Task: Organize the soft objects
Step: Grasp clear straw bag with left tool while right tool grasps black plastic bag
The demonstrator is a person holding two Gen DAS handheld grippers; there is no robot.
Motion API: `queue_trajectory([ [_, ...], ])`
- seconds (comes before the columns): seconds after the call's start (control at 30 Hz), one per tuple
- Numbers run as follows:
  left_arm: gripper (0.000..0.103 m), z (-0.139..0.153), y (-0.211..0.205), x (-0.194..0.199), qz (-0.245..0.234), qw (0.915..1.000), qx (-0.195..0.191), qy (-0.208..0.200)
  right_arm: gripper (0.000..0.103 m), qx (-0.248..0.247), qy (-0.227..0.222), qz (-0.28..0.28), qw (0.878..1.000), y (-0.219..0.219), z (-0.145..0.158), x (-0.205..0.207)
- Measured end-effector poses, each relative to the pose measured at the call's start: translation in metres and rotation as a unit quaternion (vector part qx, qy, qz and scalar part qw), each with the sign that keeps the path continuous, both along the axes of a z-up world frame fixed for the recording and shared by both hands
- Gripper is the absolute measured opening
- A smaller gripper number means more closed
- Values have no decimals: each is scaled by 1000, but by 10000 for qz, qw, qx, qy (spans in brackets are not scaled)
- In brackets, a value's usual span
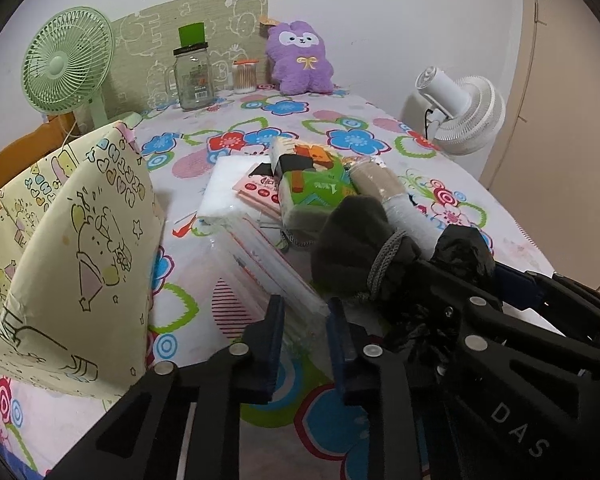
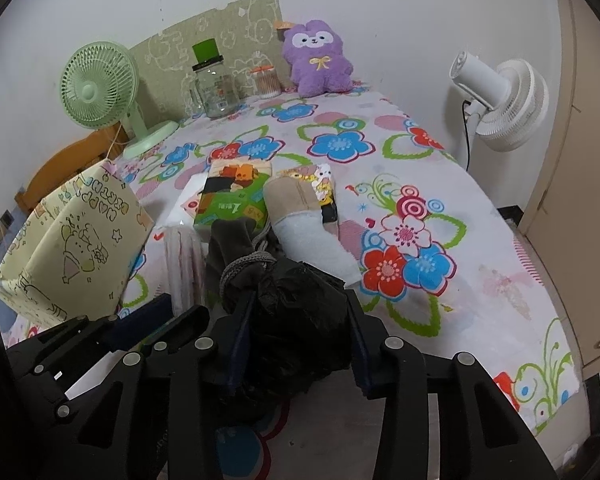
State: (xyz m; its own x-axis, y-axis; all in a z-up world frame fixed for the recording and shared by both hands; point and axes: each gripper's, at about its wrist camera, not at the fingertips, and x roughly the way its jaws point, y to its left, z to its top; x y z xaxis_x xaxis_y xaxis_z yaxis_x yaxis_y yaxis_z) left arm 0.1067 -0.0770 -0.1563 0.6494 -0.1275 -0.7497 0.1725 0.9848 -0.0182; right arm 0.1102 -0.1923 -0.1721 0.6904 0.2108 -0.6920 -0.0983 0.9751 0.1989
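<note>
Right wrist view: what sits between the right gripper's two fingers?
A crumpled black plastic bag fills the gap of the right gripper, both fingers pressing its sides. Just beyond lies a dark grey drawstring pouch. The right wrist view shows this.

We are looking into a lived-in room of a home, most likely a bedroom. A table spread with a flowered cloth point(image 2: 440, 216) stands against a plain white wall, with a beige door point(image 2: 580, 160) to the right. At the far edge sits a purple plush toy point(image 2: 318, 58) beside a glass mason jar mug point(image 2: 216, 88) and a small container of cotton swabs point(image 2: 266, 82). A pale green desk fan point(image 2: 96, 84) stands on the left and a white fan point(image 2: 504, 104) on the right. Household odds and ends crowd the middle: a green tissue pack point(image 2: 230, 200), a cartoon-printed gift box point(image 2: 76, 240) and an orange wooden chair back point(image 2: 56, 172) behind it.
</note>
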Motion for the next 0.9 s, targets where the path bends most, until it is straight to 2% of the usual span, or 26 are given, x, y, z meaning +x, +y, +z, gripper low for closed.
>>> queue_trajectory([
  [0.27, 15, 13, 5, -3, 42, 9999, -116, -98, 45, -63, -243, -32, 9997, 0, 19, -5],
  [0.9, 11, 80, 0, -30, -161, 9964, -178, -812, 45, -172, -988, -120, 9949, 1, 83, -27],
])
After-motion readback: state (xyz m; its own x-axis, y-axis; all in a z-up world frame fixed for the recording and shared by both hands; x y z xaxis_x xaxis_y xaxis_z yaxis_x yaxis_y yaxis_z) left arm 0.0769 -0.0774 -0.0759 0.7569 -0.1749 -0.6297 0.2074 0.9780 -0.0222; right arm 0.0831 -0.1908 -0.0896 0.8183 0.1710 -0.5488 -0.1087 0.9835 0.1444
